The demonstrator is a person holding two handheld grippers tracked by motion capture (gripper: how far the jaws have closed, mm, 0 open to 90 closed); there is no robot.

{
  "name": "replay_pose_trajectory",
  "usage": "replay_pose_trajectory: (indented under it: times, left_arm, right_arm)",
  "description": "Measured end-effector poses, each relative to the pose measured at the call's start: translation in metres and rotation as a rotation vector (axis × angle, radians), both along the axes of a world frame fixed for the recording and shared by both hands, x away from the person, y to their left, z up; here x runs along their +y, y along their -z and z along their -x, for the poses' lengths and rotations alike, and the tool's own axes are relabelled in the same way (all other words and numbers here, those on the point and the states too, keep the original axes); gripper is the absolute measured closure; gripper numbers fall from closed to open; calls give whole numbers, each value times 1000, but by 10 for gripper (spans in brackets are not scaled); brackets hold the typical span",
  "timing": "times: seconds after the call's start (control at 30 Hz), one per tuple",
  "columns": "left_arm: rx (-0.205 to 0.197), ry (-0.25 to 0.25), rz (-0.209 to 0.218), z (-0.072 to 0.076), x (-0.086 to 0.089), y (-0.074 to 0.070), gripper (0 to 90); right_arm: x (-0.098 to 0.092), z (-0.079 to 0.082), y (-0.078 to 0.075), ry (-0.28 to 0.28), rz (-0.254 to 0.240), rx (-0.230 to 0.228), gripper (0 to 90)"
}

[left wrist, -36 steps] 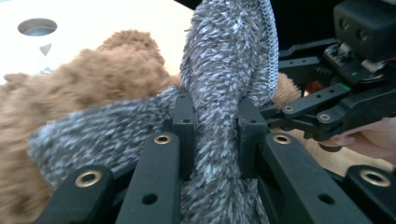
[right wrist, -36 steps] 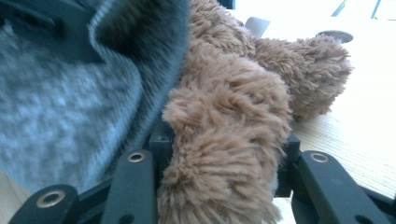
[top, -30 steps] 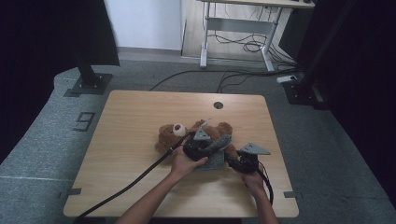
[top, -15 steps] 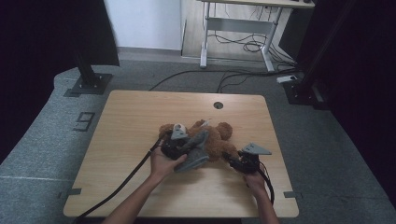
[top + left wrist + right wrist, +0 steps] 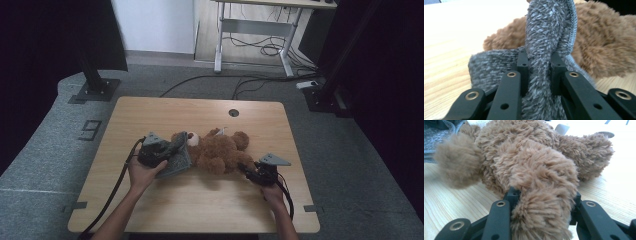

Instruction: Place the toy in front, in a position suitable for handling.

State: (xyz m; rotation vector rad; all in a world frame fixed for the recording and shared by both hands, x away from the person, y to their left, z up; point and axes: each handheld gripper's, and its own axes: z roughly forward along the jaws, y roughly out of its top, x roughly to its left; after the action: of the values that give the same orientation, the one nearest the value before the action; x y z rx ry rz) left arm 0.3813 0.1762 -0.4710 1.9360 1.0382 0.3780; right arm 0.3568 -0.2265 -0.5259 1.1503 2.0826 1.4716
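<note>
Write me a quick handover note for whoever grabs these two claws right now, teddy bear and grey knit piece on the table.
Left claw: shut on the grey knit garment, by the bear's head end.
Right claw: shut on one leg of the teddy bear, pinning it.
Bear lies on the wooden table, about mid-table; the garment sits bunched at its head.
Done: both grips are set, and the garment appears to be off the bear's body.
Left: probably draw the garment fully clear of the head, then set both down.
</note>
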Motion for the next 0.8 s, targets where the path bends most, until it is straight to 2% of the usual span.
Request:
replay_pose_trajectory:
  times: [0.1,0.17,0.33,0.37,0.4,0.5,0.6,0.63,0.67,0.73,0.77,0.8]
  left_arm:
    - [4,-12,-3,-1,5,7,751]
    - [14,-21,12,-1,10,10,749]
    - [1,13,50,4,3,4,752]
    - [-14,44,66,6,-8,-3,752]
    - [-14,44,66,6,-8,-3,752]
    - [-33,105,74,7,-34,-15,752]
    - [-45,157,68,4,-63,-24,752]
    - [-46,182,63,2,-81,-27,752]
    - [-46,182,63,2,-81,-27,752]
    - [-42,207,56,0,-96,-29,752]
    - [-38,225,48,-1,-111,-29,752]
    - [-38,225,48,-1,-111,-29,751]
  right_arm:
    - [0,0,0,-2,2,-2,609]
    - [0,0,0,-4,3,-2,608]
    - [0,-1,1,-6,-2,3,609]
    - [0,-1,1,-7,-5,4,609]
    - [0,-1,1,-7,-5,4,609]
    - [0,-1,1,-7,-6,1,609]
    - [0,0,1,-6,-3,1,608]
    - [0,0,0,-7,-1,0,608]
    - [0,0,0,-7,-1,0,608]
    - [0,0,1,-8,-1,0,609]
    - [0,0,1,-8,-2,0,608]
    - [0,0,1,-8,-2,0,608]
